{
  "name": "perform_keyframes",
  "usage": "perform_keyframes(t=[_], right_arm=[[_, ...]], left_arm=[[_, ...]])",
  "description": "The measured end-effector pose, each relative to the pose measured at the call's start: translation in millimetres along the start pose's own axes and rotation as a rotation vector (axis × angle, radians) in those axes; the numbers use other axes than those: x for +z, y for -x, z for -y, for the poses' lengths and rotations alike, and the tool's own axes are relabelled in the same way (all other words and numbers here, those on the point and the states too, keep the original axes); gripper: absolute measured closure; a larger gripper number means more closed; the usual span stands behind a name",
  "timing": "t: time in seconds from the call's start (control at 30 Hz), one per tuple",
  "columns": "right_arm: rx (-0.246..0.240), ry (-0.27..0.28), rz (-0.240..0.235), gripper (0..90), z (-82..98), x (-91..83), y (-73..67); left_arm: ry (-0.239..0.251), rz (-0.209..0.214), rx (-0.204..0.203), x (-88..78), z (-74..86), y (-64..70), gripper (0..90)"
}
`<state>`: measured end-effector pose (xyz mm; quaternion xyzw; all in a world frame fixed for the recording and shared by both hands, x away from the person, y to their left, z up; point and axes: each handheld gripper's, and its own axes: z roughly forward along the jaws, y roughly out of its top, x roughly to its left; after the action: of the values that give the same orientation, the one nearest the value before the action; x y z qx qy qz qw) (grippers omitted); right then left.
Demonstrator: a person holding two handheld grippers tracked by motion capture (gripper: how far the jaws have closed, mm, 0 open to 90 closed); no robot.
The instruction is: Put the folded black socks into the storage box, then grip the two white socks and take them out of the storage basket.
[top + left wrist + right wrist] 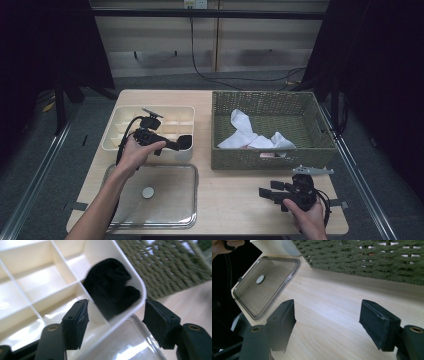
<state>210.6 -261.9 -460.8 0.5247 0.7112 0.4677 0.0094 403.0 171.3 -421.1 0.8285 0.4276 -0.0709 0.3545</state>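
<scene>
A cream divided tray stands at the table's left. A balled black sock lies in its near right corner compartment. In the left gripper view the sock rests loose in that tray compartment, just beyond the open jaws. My left gripper hovers over the tray's near right corner with nothing between its pads; the left gripper straddles the tray rim. My right gripper is held low over the table's near right part, and the right gripper stands open and empty above bare wood.
A green woven basket at the back right holds several white cloths. A clear lid with a round knob lies flat in front of the tray. The basket wall rises just beyond the right gripper.
</scene>
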Motion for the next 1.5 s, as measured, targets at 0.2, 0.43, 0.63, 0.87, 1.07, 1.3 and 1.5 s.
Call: perform_keyframes(t=[0.2, 0.43, 0.63, 0.87, 1.07, 1.3, 1.5], right_arm=[[-0.004, -0.009, 0.010, 30.2, -4.1, -0.6, -2.0], [-0.024, 0.003, 0.011, 31.4, -11.1, -5.8, -4.6], [-0.042, 0.018, 0.011, 32.7, -20.7, -10.6, -6.9], [-0.057, 0.021, -0.022, 31.0, -35.8, -10.1, -14.1], [-0.060, 0.020, -0.017, 31.6, -50.4, -15.1, -19.3], [-0.070, 0.071, -0.012, 33.6, -71.3, -26.0, -21.9], [-0.088, 0.092, 0.037, 36.5, -98.0, -33.8, -16.9]], left_arm=[[0.057, -0.013, -0.020, -11.3, 10.8, 8.9, 36.3], [0.080, -0.021, 0.014, -22.8, 23.3, 15.6, 33.5], [0.081, -0.038, 0.025, -26.6, 34.3, 19.2, 35.5], [0.072, -0.006, 0.035, -28.2, 49.7, 28.2, 33.9], [0.048, -0.010, 0.055, -26.6, 61.6, 36.1, 33.3], [0.059, 0.014, 0.068, -26.9, 80.6, 51.7, 32.7], [0.040, 0.016, 0.072, -23.0, 95.6, 55.3, 24.8]])
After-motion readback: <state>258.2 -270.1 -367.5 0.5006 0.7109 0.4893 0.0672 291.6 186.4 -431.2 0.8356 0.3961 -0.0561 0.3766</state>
